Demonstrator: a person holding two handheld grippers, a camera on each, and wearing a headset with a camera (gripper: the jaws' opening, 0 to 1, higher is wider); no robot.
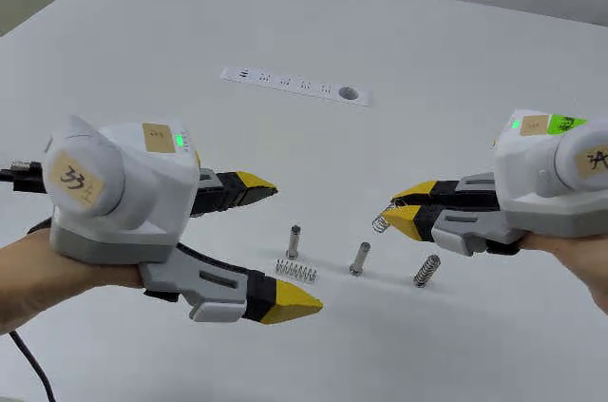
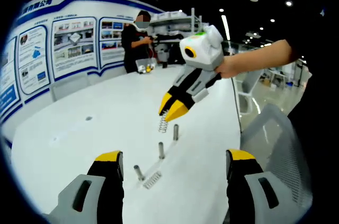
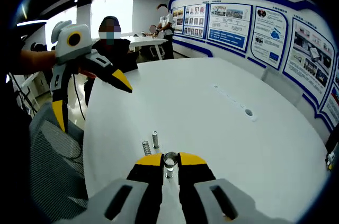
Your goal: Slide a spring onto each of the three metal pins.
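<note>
Two bare metal pins (image 1: 294, 240) (image 1: 360, 258) stand upright on the white table (image 1: 190, 60). To their right a spring (image 1: 427, 271) stands tilted, seemingly on a third pin. Another spring (image 1: 295, 272) lies flat between the two bare pins. My left gripper (image 1: 298, 248) is open, hovering left of the pins, which also show ahead in its own view between the jaws (image 2: 161, 150). My right gripper (image 1: 391, 212) is shut on a spring (image 1: 380, 222) that hangs from its tips, above and right of the pins. That spring appears end-on (image 3: 170, 156) between the right gripper's jaws (image 3: 170, 164).
A white strip with small marks and a round hole (image 1: 296, 85) lies farther back on the table. A grey mesh chair (image 2: 286, 150) stands beside the table. A person (image 2: 135, 41) stands at a far bench, and another person (image 3: 108, 44) sits across the table.
</note>
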